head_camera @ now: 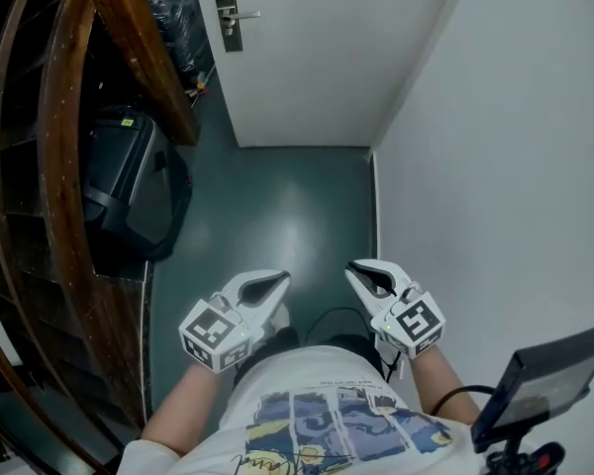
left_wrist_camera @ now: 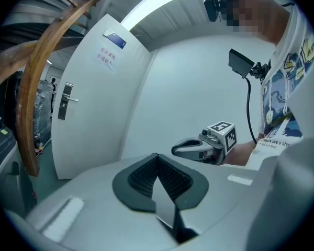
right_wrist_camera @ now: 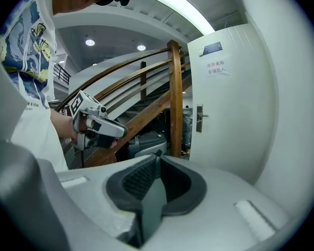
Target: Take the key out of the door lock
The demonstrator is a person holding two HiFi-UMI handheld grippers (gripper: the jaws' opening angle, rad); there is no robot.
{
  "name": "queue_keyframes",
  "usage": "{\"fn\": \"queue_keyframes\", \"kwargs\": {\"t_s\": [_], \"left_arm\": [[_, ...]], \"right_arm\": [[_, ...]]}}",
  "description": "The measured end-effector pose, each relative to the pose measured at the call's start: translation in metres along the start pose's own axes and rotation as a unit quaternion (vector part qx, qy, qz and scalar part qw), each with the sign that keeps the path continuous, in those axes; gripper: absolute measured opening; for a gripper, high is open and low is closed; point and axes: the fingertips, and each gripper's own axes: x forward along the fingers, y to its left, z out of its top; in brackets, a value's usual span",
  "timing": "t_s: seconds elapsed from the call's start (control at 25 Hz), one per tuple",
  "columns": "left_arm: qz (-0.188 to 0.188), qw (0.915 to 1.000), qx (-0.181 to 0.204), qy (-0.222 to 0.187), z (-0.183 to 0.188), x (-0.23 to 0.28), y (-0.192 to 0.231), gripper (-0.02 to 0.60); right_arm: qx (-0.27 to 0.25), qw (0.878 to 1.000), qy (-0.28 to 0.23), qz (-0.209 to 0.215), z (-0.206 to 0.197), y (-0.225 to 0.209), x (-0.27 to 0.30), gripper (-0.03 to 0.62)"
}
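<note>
Door lock (head_camera: pixel 228 18) is at the far end of the corridor, on the left edge of the white door (head_camera: pixel 317 67). Its lever handle (head_camera: pixel 246 14) sticks out to the right of the plate. The key is too small to make out in any view, so can't confirm it's in the lock

left gripper (head_camera: pixel 280 282) and right gripper (head_camera: pixel 354 271):
- both low in the head view, close to the person's body
- side by side, a gap between them, tips pointing toward the door
- well apart from the lock, neither touching anything

Jaws:
- left: together, pads meeting at the tip, nothing between them
- right: also closed tip to tip, nothing held

Surroundings:
- dark green floor (head_camera: pixel 277 216) runs between the grippers and the door
- white wall (head_camera: pixel 495 146) on the right
- wooden stair railing (head_camera: pixel 129 47) on the left, with a black case (head_camera: pixel 129 186) on the floor beside it
- paper notice (left_wrist_camera: pixel 105 56) stuck high on the door, small blue sign (left_wrist_camera: pixel 115 40) just above it
- long ceiling light (left_wrist_camera: pixel 157 1) overhead
- small dark screen on a mount (head_camera: pixel 549 379) at lower right, near the person's right forearm
- person wears a white printed T-shirt (head_camera: pixel 327 424)

From the left gripper view the lock plate shows upright at the door's left edge; from the right gripper view it shows just right of the railing post
</note>
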Motion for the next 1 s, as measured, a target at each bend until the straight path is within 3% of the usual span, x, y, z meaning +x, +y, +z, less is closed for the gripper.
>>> {"fn": "queue_keyframes", "kwargs": {"t_s": [0.28, 0.52, 0.8, 1.0], "left_arm": [[0.019, 0.9995, -0.011, -0.024, 0.022, -0.002, 0.075, 0.006], [0.044, 0.9986, -0.017, -0.025, 0.041, 0.020, 0.122, 0.006], [0.099, 0.9942, -0.034, -0.022, 0.066, 0.070, 0.202, 0.014], [0.127, 0.9913, -0.027, -0.024, 0.108, 0.128, 0.250, 0.021]], "right_arm": [[-0.021, 1.000, 0.001, -0.005, 0.030, -0.025, 0.058, 0.017], [-0.006, 1.000, 0.008, 0.013, 0.043, -0.071, 0.099, 0.023], [-0.030, 0.998, -0.003, 0.051, 0.060, -0.161, 0.168, 0.025], [-0.050, 0.995, -0.004, 0.082, 0.085, -0.234, 0.207, 0.026]]}}
